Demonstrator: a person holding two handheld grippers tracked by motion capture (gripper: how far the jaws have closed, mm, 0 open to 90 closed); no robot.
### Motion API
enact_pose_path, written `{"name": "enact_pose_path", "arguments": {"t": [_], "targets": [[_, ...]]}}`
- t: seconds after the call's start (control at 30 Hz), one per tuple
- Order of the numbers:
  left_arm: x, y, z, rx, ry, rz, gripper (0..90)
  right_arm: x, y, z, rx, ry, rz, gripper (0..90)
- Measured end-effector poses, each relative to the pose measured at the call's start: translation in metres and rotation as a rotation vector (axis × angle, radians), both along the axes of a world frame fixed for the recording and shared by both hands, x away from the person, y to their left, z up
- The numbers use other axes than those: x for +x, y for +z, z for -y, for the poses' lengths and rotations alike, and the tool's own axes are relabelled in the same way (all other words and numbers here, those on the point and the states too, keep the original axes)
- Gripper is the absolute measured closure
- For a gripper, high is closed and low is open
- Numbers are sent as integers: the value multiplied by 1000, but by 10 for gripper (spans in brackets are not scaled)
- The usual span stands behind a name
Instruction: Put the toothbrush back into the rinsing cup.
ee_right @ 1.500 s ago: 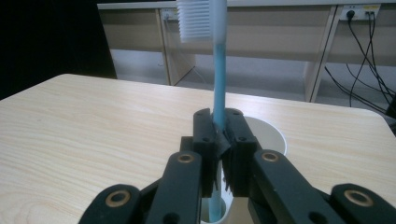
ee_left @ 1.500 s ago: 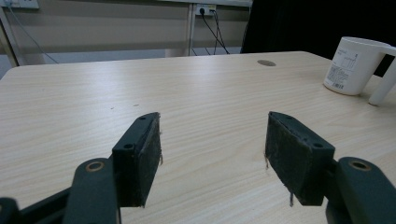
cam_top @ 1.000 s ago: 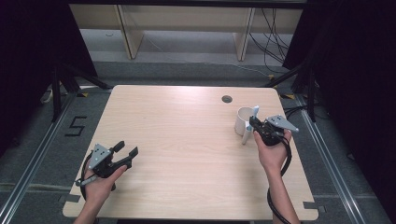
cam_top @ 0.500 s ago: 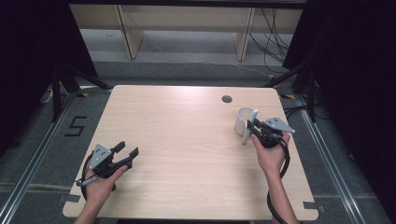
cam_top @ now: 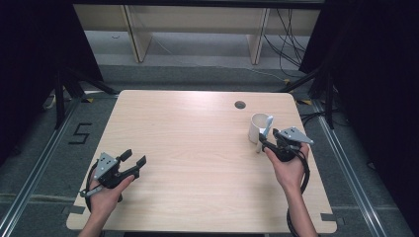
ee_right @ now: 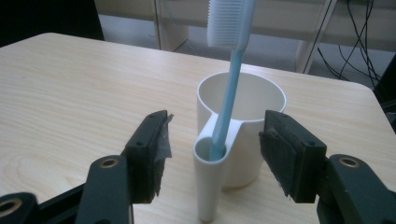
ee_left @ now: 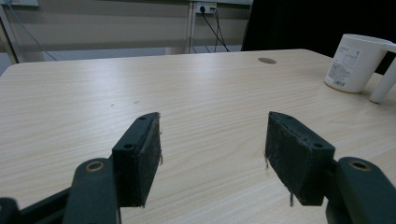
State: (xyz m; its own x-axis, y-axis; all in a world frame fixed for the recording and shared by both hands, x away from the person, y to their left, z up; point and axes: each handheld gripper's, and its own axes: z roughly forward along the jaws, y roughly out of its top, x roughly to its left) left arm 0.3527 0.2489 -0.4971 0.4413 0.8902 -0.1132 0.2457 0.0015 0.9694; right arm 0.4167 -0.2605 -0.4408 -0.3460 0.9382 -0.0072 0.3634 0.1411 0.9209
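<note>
Now right hand-held gripper [ee_right: 215,154] just spread, toothbrush [ee_right: 229,74] upright in white cup [ee_right: 243,102] holder between its jaws, untouched; left hand-held gripper [ee_left: 212,154] spread.

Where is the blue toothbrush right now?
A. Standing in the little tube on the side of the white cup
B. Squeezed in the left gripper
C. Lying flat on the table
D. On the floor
A: in the right gripper view the toothbrush stands upright in the side tube of the white cup, bristles up, with the right gripper open around it, its pads not touching.
</note>
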Motion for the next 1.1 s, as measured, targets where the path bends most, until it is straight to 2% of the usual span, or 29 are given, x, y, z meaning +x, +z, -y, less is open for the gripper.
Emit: {"name": "enact_pose_path", "arguments": {"t": [0.07, 0.1, 0.13, 0.17, 0.2, 0.23, 0.3, 0.37, 0.43, 0.47, 0.5, 0.53, 0.57, 0.63, 0.7, 0.73, 0.77, 0.8, 0.83, 0.87, 0.9, 0.93, 0.97, 1.0, 1.03, 1.1], "targets": [[0, 0, 0, 1, 1, 1, 354, -3, 1, 0, 9, 0, -18, 411], [0, 0, 0, 0, 1, 1, 354, -4, 2, 1, -8, 0, -13, 409], [0, 0, 0, 0, 1, 1, 354, -6, 3, 0, 5, 9, -41, 406], [0, 0, 0, 0, 1, 1, 354, -7, 3, 2, -15, 15, -29, 402], [0, 0, -1, -1, 2, -1, 354, -9, 3, 0, 6, 2, -53, 399], [0, 0, -1, -1, 2, -1, 353, -9, 3, 0, 6, 2, -53, 399], [0, 0, -1, 0, 2, 0, 354, -12, 4, 1, -29, 19, -59, 399], [0, -1, -1, 0, 3, -1, 354, -16, 6, 1, -23, 17, -102, 399], [0, -1, -1, -1, 4, -4, 353, -19, 6, 1, -29, 28, -121, 399], [0, -1, -1, -1, 4, -6, 353, -21, 6, 4, -63, 41, -141, 399], [0, -1, -1, -1, 4, -6, 353, -21, 6, 4, -63, 41, -141, 399], [0, -2, -2, 0, 6, -8, 353, -25, 7, 3, -50, 44, -185, 395], [0, -2, -2, 0, 6, -8, 353, -25, 7, 3, -50, 44, -185, 395], [0, -2, -3, 1, 7, -7, 353, -29, 7, 6, -96, 69, -254, 398], [0, -3, -4, -1, 12, -10, 353, -33, 6, 6, -94, 65, -296, 410], [0, -3, -4, -1, 12, -10, 353, -33, 6, 6, -94, 65, -296, 410], [0, -3, -4, -2, 14, -12, 353, -34, 6, 8, -114, 74, -308, 413], [0, -3, -5, -1, 14, -13, 353, -36, 4, 11, -132, 118, -358, 413], [0, -3, -5, 1, 14, -14, 353, -36, 4, 11, -132, 118, -358, 413], [0, -4, -5, 3, 17, -16, 353, -41, 4, 9, -148, 93, -409, 415], [0, -4, -5, 3, 17, -16, 353, -41, 4, 9, -148, 93, -409, 415], [1, -5, -6, 5, 14, -11, 353, -44, 2, 8, -154, 90, -437, 414], [1, -5, -6, 5, 14, -11, 353, -44, 2, 8, -154, 90, -437, 414], [1, -6, -6, 4, 19, -19, 353, -44, -1, 12, -179, 116, -453, 410], [1, -6, -6, 4, 19, -19, 353, -44, -1, 12, -179, 116, -453, 410], [1, -7, -6, 3, 19, -20, 353, -48, -4, 14, -185, 115, -489, 404]]}}
